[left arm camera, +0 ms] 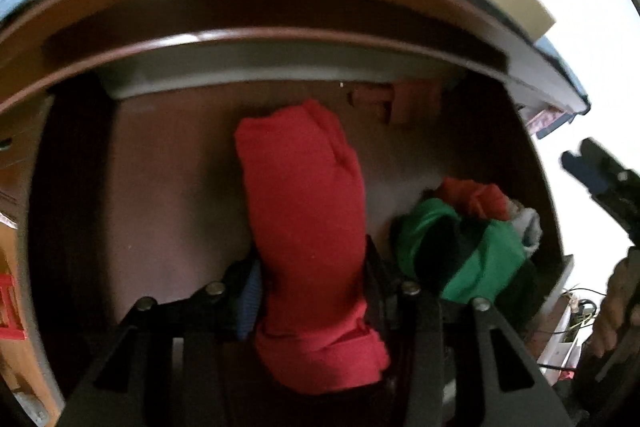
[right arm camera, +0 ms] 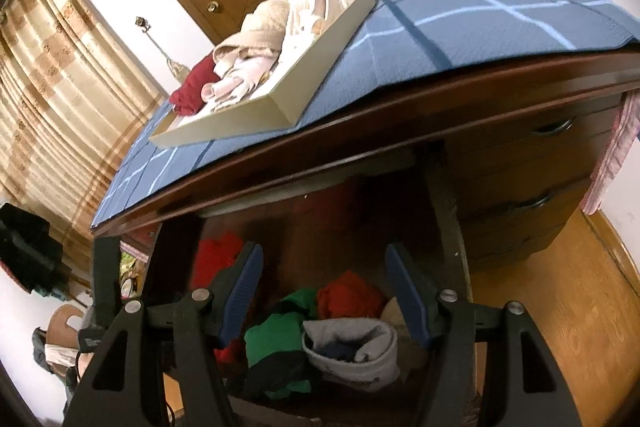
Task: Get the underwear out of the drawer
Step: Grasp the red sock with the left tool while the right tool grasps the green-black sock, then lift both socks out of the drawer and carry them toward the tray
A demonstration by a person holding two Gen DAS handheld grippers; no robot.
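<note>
The left gripper (left arm camera: 312, 291) is clamping a rolled red piece of underwear (left arm camera: 304, 227) between its 2 fingers, the blue pad of the left finger (left arm camera: 250, 301) pressing into the cloth, and the roll is sticking out ahead of the gripper over the open drawer (left arm camera: 172, 163). The right gripper (right arm camera: 324, 291) is standing open with nothing between its pads, hovering above the heap left in the drawer: a green garment (right arm camera: 276, 335), a second red garment (right arm camera: 348, 297) and a grey rolled piece (right arm camera: 356, 347). Above the drawer, the dresser's top surface, covered by a blue checked cloth (right arm camera: 460, 23), is carrying a shallow cream tray (right arm camera: 248, 111) already holding folded pale and dark red clothes. Judging from this, the grab is done and the lift out of the drawer is the step in hand. The main risk is the dresser's overhanging edge (left arm camera: 280, 39), which is sitting close above the red roll: raising it straight up could be snagging the cloth on that lip and dragging it from the fingers. The roll is soft and held only around its middle, so it could also be unrolling or slipping free if swung quickly. The open right gripper is hanging near the heap and could be catching the green garment by accident.
</note>
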